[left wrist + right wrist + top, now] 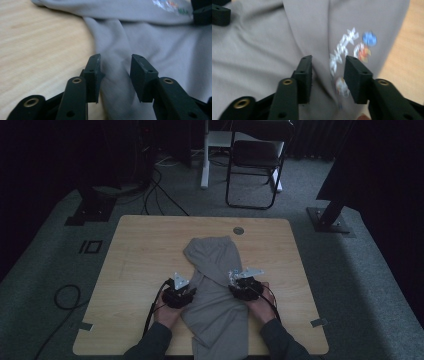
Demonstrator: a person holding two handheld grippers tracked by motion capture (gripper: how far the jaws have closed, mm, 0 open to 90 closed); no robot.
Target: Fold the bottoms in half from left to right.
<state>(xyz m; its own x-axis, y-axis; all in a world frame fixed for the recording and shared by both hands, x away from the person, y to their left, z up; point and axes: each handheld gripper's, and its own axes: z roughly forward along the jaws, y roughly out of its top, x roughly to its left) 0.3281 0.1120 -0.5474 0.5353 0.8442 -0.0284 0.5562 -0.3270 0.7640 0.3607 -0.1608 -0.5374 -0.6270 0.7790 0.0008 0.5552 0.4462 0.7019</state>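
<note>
A grey garment (pixel 215 285) lies crumpled on the wooden table (pixel 140 250), and its near end hangs over the front edge. My left gripper (pixel 191 293) sits at the garment's left edge. In the left gripper view its jaws (pixel 115 72) stand apart astride a soft fold of the cloth (pixel 155 42), not pressing it. My right gripper (pixel 233 287) is at the garment's right edge. Its jaws (pixel 327 75) are apart low over the cloth (pixel 262 50), beside a small coloured print (pixel 352 47). Each gripper view shows the other gripper's black tip at a top corner.
A round cable hole (pixel 238 230) is at the table's far edge. Beyond it stands a folding chair (pixel 252 165). Black stand bases (pixel 90 210) (pixel 330 220) flank the table, and a cable (pixel 65 295) loops on the carpet at left. Bare wood lies left and right of the garment.
</note>
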